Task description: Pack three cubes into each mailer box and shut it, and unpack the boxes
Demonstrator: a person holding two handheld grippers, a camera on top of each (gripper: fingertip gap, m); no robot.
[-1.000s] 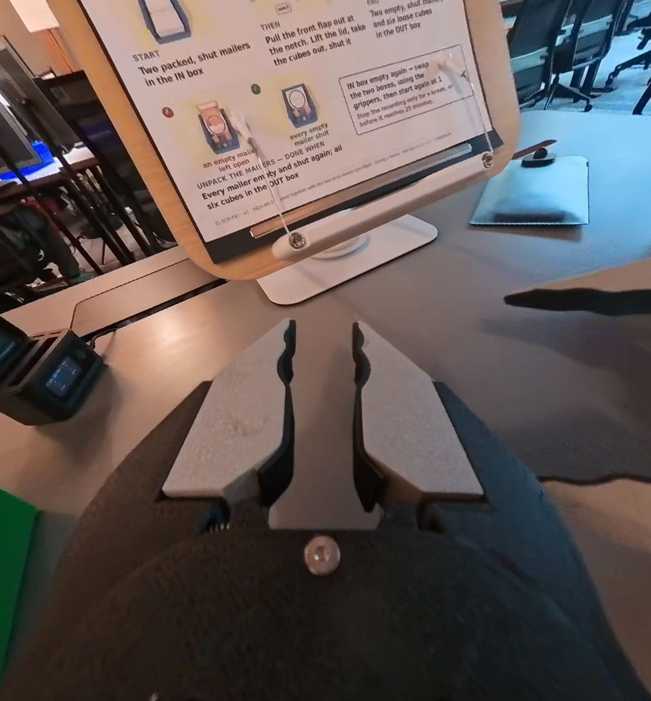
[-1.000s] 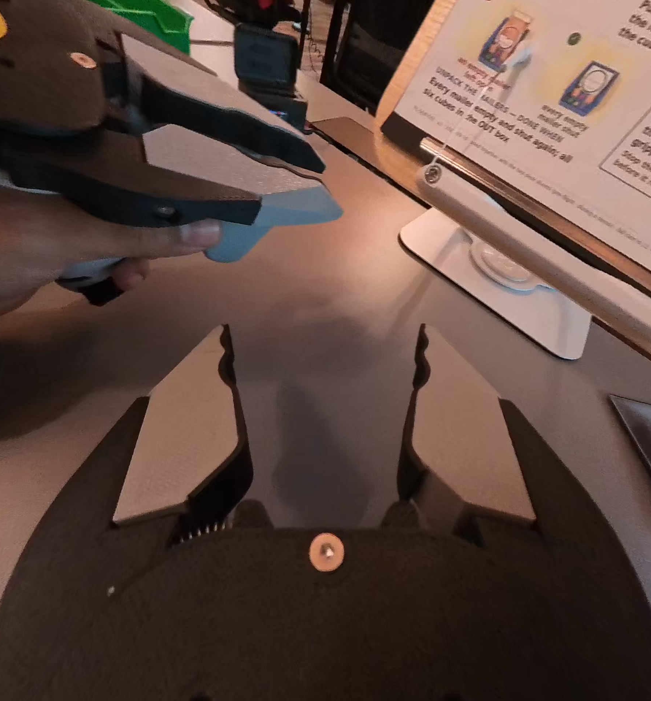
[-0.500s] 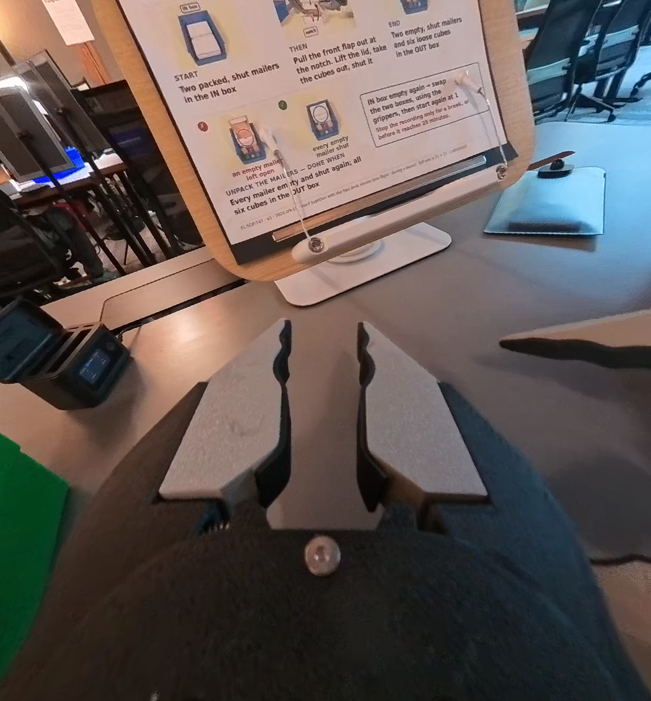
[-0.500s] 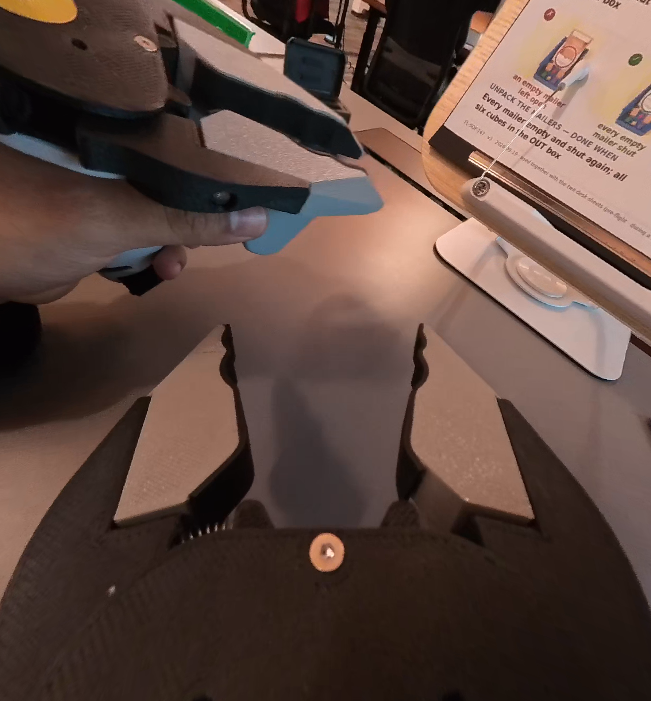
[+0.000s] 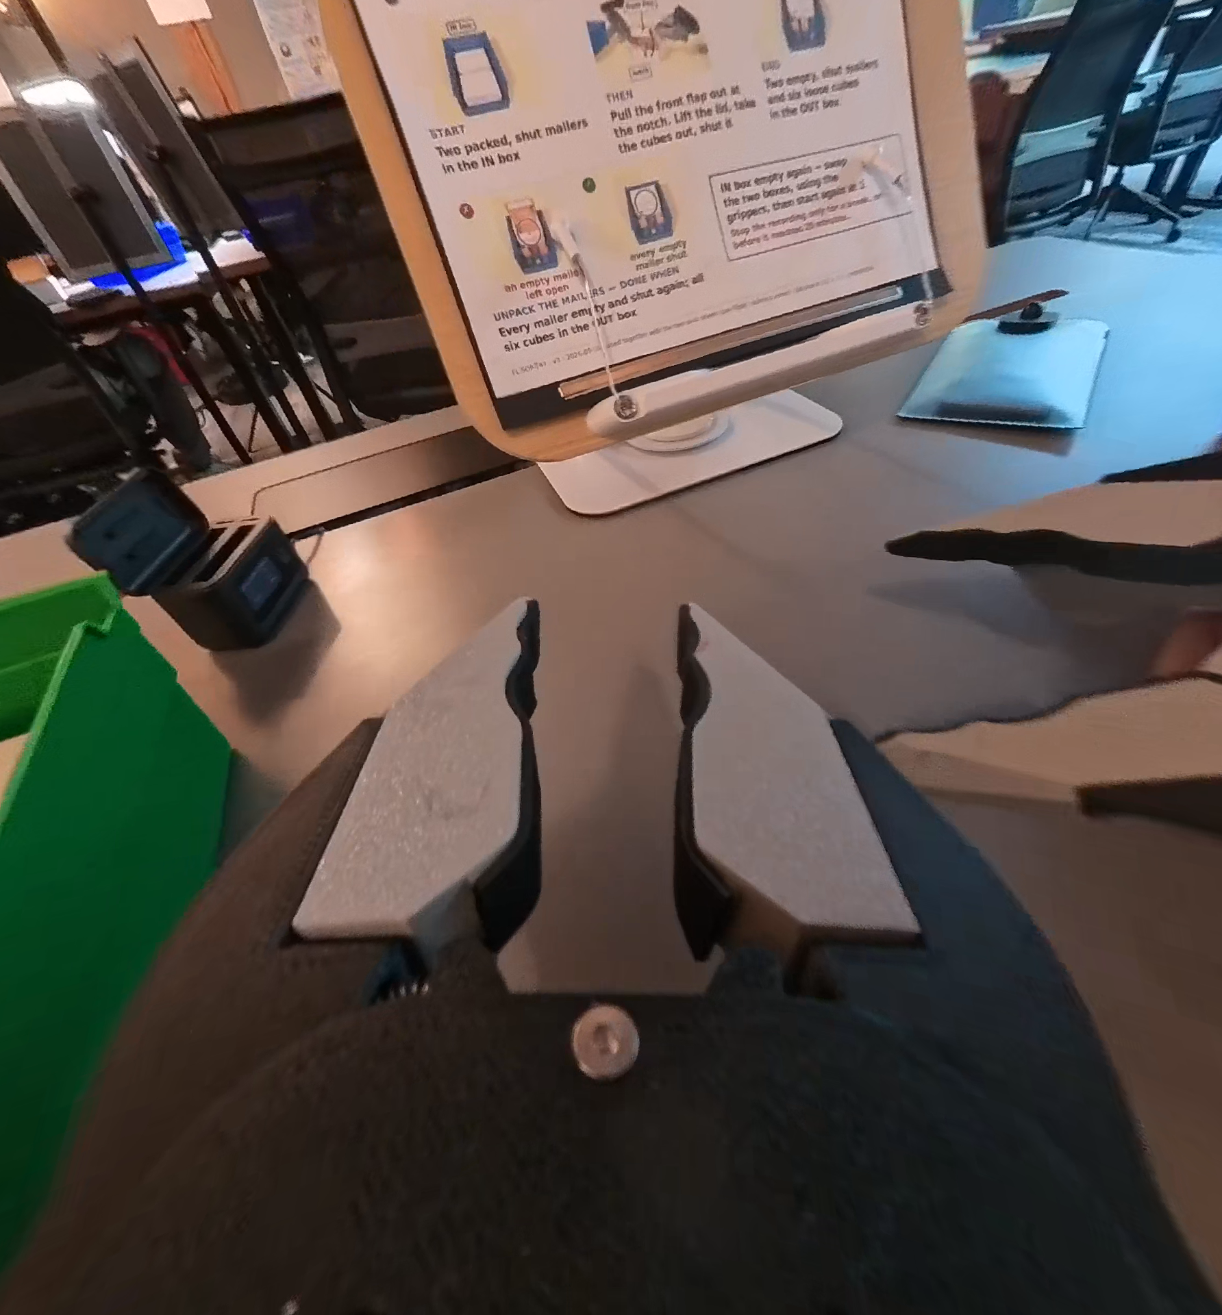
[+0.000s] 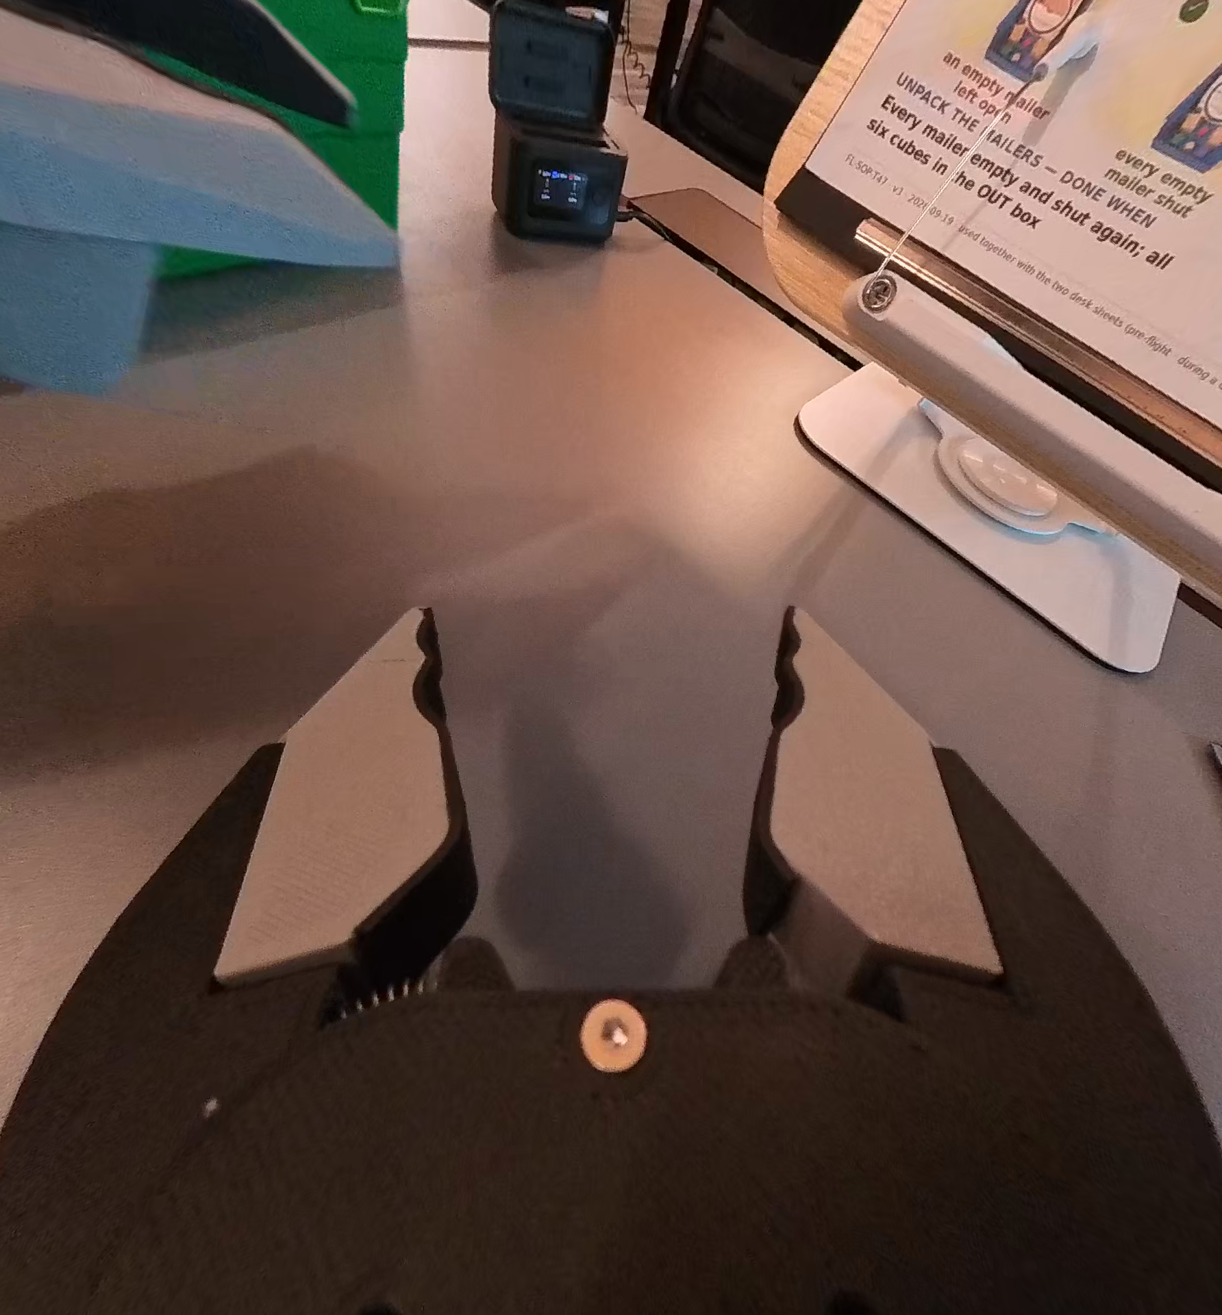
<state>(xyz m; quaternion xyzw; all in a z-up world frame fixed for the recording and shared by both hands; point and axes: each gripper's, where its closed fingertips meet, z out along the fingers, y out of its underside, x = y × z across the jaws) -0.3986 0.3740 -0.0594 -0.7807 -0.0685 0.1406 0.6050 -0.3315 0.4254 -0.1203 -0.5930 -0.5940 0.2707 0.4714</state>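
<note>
Desk [image 5: 665, 555]: grey, office chairs behind.
Left gripper [image 5: 608, 619]: released, narrow gap, empty.
Right gripper [image 6: 608, 626]: released, wide, empty.
Green bin [image 5: 60, 747]: left of left gripper.
Mailers, cubes: not visible.
Instruction stand [image 6: 1007, 498]: ahead, right.

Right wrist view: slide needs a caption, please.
Open right gripper over a bare grey table, facing the instruction-sheet stand, a black charger case and a green bin.
</note>
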